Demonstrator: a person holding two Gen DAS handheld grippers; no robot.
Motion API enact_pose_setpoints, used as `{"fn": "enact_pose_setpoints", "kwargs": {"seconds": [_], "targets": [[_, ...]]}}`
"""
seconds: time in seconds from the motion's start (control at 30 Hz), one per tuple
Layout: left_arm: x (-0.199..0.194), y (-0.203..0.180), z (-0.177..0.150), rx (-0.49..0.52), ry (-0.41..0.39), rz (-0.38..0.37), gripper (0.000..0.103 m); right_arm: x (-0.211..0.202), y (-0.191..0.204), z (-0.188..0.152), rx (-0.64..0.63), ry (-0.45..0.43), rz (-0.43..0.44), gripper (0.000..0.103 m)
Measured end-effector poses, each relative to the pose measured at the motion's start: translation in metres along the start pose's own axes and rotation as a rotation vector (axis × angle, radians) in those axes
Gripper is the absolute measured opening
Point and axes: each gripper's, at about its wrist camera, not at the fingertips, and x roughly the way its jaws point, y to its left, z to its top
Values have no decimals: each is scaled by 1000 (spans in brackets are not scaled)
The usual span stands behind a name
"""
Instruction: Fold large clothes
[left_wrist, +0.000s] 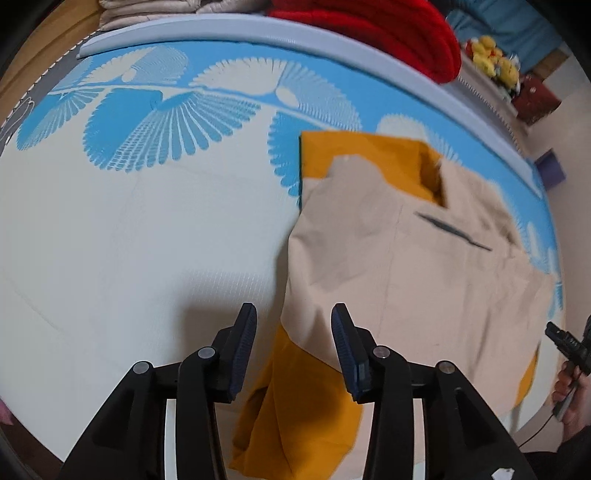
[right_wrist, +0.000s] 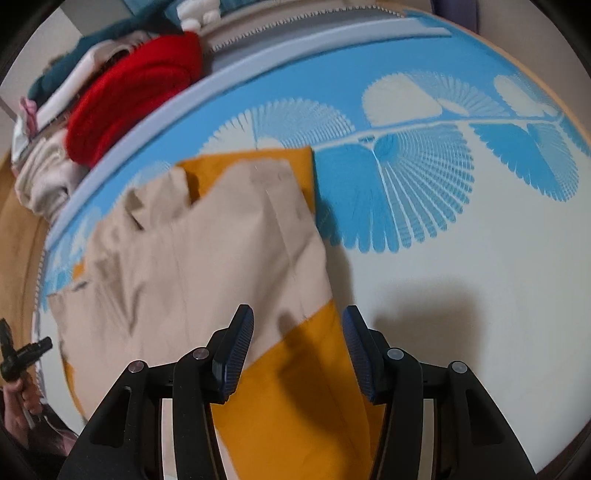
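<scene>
- Beige-and-mustard two-tone cloth garment (left_wrist: 406, 266): lies partly folded on the white mat with blue fan-leaf print (left_wrist: 129, 229), its beige face up and mustard panels showing at the far and near ends.
- Left gripper (left_wrist: 293, 332): jaws wide apart and empty, poised over the garment's near mustard edge at its left side.
- Right gripper (right_wrist: 297, 332): jaws likewise wide and empty, above the mustard panel at the garment's near right corner.
- Step in hand, as judged: taking the near edge for the next fold. Each gripper should close on all layers at its own corner, at matching height, so the lifted edge stays straight.
- Handling note: the beige cloth shows wrinkles near its far side; pulling the edge taut before laying it over should limit creasing.
- Red knitted garment (left_wrist: 388, 33): piled beyond the mat's pale border, well apart from the work.
</scene>
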Motion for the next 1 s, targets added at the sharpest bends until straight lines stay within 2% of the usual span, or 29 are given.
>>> {"fn": "enact_pose_setpoints", "kwargs": {"seconds": [0.23,0.27,0.3,0.33,0.37,0.43,0.53,0.6,0.67,0.7,0.8,0.93,1.0], "targets": [[25,0,10,-36,17,-13,36,31,-9,-4,6,84,-36,51],[26,-2,11,-30,14,-14,33,33,-8,-4,0,85,-37,51],[26,-4,12,-19,9,-14,17,33,-8,-4,-3,84,-38,48],[26,-6,14,-2,4,-9,3,32,-7,-4,-9,76,-35,24],[22,-9,16,12,-16,-1,1,30,-4,-4,-27,64,-34,7],[4,-13,22,28,-98,-3,0,20,3,-2,-47,26,-40,4],[-34,-20,30,34,-249,-41,0,-18,11,5,-39,-111,0,3],[-49,-25,34,51,-338,-38,0,-48,13,12,-8,-228,35,3],[-51,-27,40,40,-385,-11,0,-67,17,18,-6,-342,49,3],[-49,-27,43,28,-402,-3,0,-68,21,21,-11,-368,34,3],[-32,-26,55,6,-397,18,0,-46,28,36,8,-364,-32,3],[9,-29,67,8,-308,75,0,6,24,49,36,-247,-121,3],[8,-28,72,-13,-324,71,0,14,22,50,62,-234,-133,3]]}}
